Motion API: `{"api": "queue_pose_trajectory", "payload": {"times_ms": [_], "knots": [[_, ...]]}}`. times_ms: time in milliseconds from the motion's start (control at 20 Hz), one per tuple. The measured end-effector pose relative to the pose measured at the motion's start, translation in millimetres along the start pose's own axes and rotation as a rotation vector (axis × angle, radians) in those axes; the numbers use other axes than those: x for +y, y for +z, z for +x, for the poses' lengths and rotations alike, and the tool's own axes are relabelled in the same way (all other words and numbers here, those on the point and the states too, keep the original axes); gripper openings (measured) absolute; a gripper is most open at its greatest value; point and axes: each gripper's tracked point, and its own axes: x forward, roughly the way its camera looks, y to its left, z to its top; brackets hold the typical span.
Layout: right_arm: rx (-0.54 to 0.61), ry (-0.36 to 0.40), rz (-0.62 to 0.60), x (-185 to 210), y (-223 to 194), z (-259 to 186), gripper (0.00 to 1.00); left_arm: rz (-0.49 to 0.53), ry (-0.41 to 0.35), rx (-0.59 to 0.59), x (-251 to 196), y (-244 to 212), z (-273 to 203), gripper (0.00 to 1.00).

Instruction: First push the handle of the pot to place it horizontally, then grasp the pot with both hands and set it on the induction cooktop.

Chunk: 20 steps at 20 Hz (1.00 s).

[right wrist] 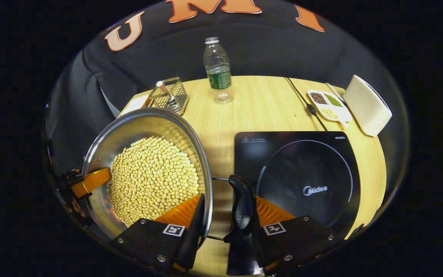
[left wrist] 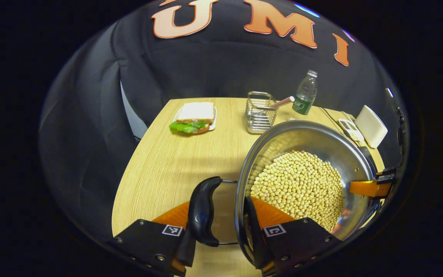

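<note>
My left gripper [left wrist: 221, 231] straddles the pot's [left wrist: 302, 134] near side: one finger sits outside the black handle [left wrist: 202, 211], the other inside the steel wall, over the edge of the soybeans [left wrist: 298, 184]. The fingers bracket handle and rim together; I cannot tell whether both are pressing. My right gripper [right wrist: 223, 225] does the same on the opposite side, one finger inside the rim of the pot [right wrist: 144, 119], the other outside its black handle [right wrist: 241, 209], and again I cannot tell how firm the pinch is. In each view the other gripper's finger shows across the bowl at the far rim.

In the right gripper view the pot sits just left of the induction cooktop [right wrist: 298, 184], over bare wooden table [right wrist: 260, 107], not on the glass. I cannot tell whether its base touches the table.

Farther off, in the left gripper view: a wire basket [left wrist: 259, 113] with a utensil in it, a sandwich [left wrist: 194, 117] on a plate, and a water bottle [left wrist: 306, 92]. To the far right lie a divided dish [right wrist: 329, 104] of grains and a white box [right wrist: 367, 104], with a cable [right wrist: 302, 98] running back.
</note>
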Motion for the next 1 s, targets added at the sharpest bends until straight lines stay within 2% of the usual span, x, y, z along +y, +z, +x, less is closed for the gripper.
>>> {"api": "queue_pose_trajectory", "payload": {"times_ms": [50,100,200,250,450,500,550,1000], "knots": [[-0.003,-0.004,0.003,-0.4,-0.7,-1.1,0.59,0.008,-0.007,-0.004,-1.0,2.0,0.0,0.58],[-0.013,-0.008,0.005,0.8,-0.4,-1.2,0.59,0.016,-0.014,-0.011,1.1,1.7,1.0,0.61],[-0.033,-0.02,0.008,1.8,-1.3,-2.8,0.59,0.031,-0.03,-0.023,0.8,-0.7,4.4,0.58],[-0.04,-0.024,0.008,1.9,-1.8,-2.9,0.59,0.045,-0.039,-0.032,1.1,0.2,6.0,0.61],[-0.057,-0.057,0.032,5.9,-5.6,-5.7,0.59,0.084,-0.074,-0.051,-0.3,0.4,12.5,0.61],[-0.06,-0.064,0.037,6.8,-6.2,-7.1,0.59,0.093,-0.083,-0.054,-1.1,1.9,14.6,0.64],[-0.064,-0.072,0.043,7.9,-7.0,-7.5,0.59,0.102,-0.092,-0.056,-1.5,3.5,15.3,0.61],[-0.093,-0.115,0.108,12.0,-14.4,-14.8,0.59,0.164,-0.151,-0.052,-2.1,15.1,21.9,0.6]]}}
